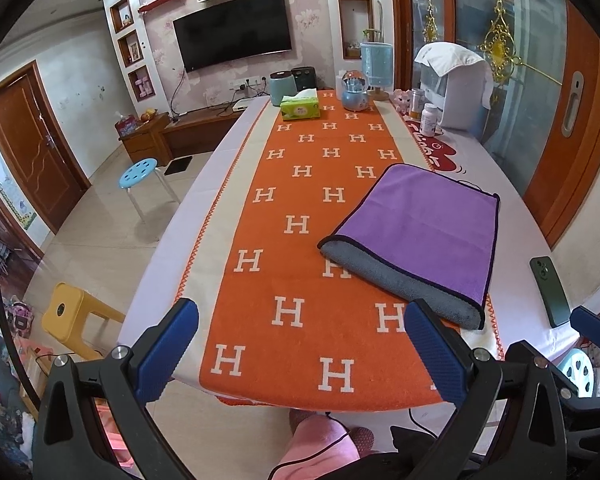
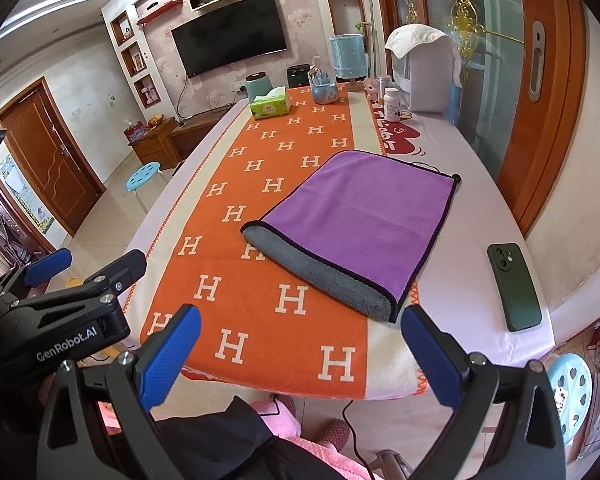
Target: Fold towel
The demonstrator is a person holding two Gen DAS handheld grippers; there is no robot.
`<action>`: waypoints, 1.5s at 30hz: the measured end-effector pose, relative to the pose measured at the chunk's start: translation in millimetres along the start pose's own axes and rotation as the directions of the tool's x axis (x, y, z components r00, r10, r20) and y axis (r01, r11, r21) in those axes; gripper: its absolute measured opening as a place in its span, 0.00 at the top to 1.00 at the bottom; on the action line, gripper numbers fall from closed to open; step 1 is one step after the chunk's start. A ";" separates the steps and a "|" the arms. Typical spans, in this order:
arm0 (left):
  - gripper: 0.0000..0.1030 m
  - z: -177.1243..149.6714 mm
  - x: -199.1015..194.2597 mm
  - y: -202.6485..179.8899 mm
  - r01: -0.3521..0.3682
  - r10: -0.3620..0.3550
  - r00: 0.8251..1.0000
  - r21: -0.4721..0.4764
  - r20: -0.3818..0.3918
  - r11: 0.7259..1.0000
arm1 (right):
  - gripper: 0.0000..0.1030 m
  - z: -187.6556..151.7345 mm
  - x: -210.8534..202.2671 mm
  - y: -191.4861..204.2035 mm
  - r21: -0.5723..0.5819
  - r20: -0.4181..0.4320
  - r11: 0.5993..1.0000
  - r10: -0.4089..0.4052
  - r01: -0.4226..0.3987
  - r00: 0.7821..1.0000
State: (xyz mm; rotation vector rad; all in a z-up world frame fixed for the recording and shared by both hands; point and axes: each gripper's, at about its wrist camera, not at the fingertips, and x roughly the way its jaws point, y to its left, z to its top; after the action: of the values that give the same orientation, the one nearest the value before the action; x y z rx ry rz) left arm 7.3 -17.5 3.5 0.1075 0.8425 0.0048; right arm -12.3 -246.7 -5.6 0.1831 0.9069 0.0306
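A purple towel (image 1: 428,228) with a grey underside and dark trim lies folded over on the orange H-patterned runner (image 1: 300,240), right of centre. A grey strip shows along its near edge. It also shows in the right wrist view (image 2: 364,220). My left gripper (image 1: 302,332) is open and empty, held above the table's near edge, left of the towel's near corner. My right gripper (image 2: 300,340) is open and empty, just short of the towel's near edge. The left gripper (image 2: 46,262) also shows at the left of the right wrist view.
A dark green phone (image 2: 516,292) lies right of the towel. At the table's far end stand a green tissue box (image 2: 270,106), a snow globe (image 1: 354,90), pill bottles (image 2: 392,104) and a white appliance (image 2: 424,76). Stools (image 1: 138,174) stand on the floor at left.
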 end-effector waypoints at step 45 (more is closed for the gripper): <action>0.01 66.0 203.1 -61.2 0.418 -0.342 0.907 0.433 -0.245 0.799 | 0.34 10.5 112.1 -70.3 0.118 -0.077 0.988 -0.090 0.099 0.993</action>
State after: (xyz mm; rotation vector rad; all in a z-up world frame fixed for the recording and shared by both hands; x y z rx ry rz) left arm 189.3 -75.0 -110.1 0.4060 0.9974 -0.5910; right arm 61.5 -305.8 -98.8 0.2531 0.9889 -0.1067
